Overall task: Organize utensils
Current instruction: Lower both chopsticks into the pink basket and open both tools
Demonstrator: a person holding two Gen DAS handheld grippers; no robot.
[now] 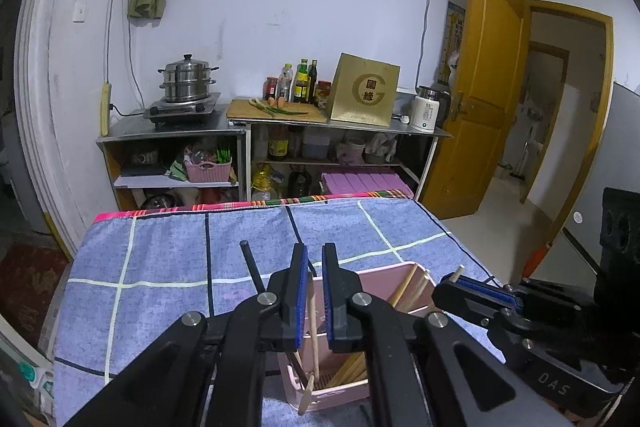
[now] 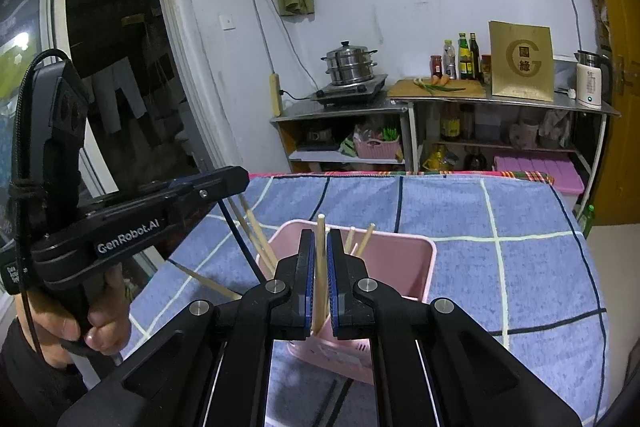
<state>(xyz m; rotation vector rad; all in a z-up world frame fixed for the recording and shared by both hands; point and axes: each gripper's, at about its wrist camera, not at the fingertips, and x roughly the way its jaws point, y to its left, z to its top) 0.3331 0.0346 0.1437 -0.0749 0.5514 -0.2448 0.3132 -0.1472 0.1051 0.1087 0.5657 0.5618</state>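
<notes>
Right tongs (image 2: pixel 320 267) fill the lower middle of their view, clenched on a pale chopstick (image 2: pixel 319 279) standing nearly upright over the pink holder (image 2: pixel 416 267). Left tongs (image 1: pixel 315 291) hover above the same holder (image 1: pixel 384 277), slightly parted around another chopstick (image 1: pixel 312 327); whether they grip it I cannot tell. More chopsticks (image 2: pixel 256 239) lean leftward. Blue checked cloth (image 2: pixel 520 267) covers the counter.

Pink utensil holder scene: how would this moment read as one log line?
left gripper: around chopstick, grip unclear | right gripper: shut on wooden chopstick | pink holder: on blue checked cloth
</notes>
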